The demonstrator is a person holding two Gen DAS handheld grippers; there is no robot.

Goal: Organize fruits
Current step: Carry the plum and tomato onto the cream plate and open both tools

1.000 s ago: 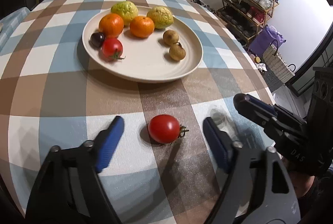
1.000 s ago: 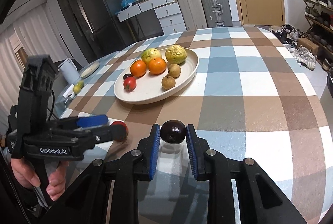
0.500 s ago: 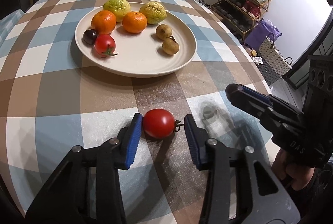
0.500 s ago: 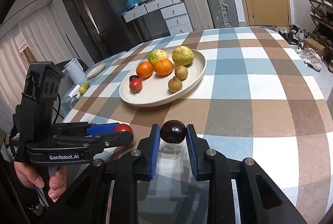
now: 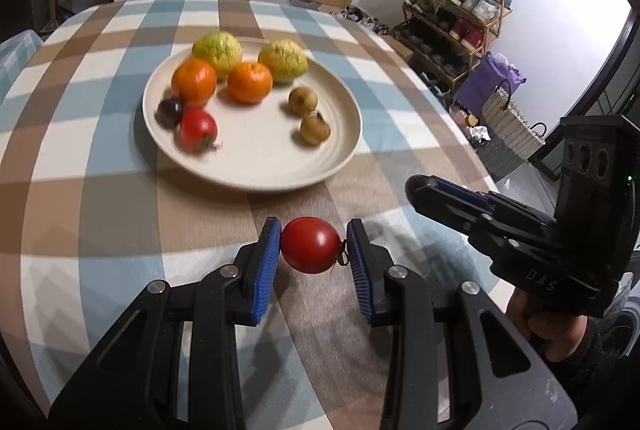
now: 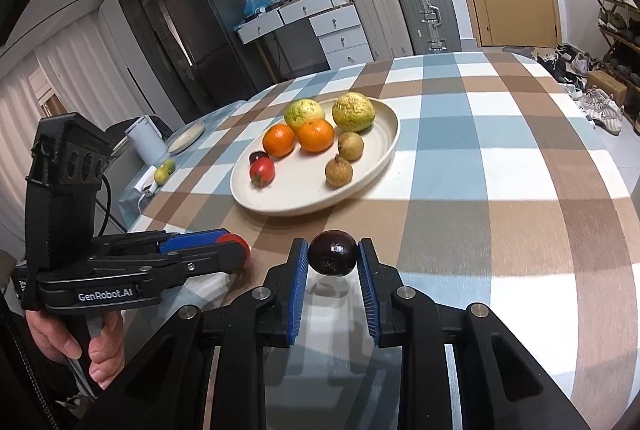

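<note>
Covering most of both views was the checked tablecloth [image 5: 80,214], with the cream plate [image 5: 340,150] sitting centre-left in the left wrist view and already carrying paired fruit. Lower centre in that view, the left gripper [image 5: 312,248] had just been closing and stood clamped on the red tomato [image 5: 310,244]. Lower centre in the right wrist view, the right gripper [image 6: 333,260] was clamped on the dark plum [image 6: 333,258]. Risk noted: both fruits were round and smooth; a weak pinch could let either roll away, while excess pressure could bruise the tomato.
</note>
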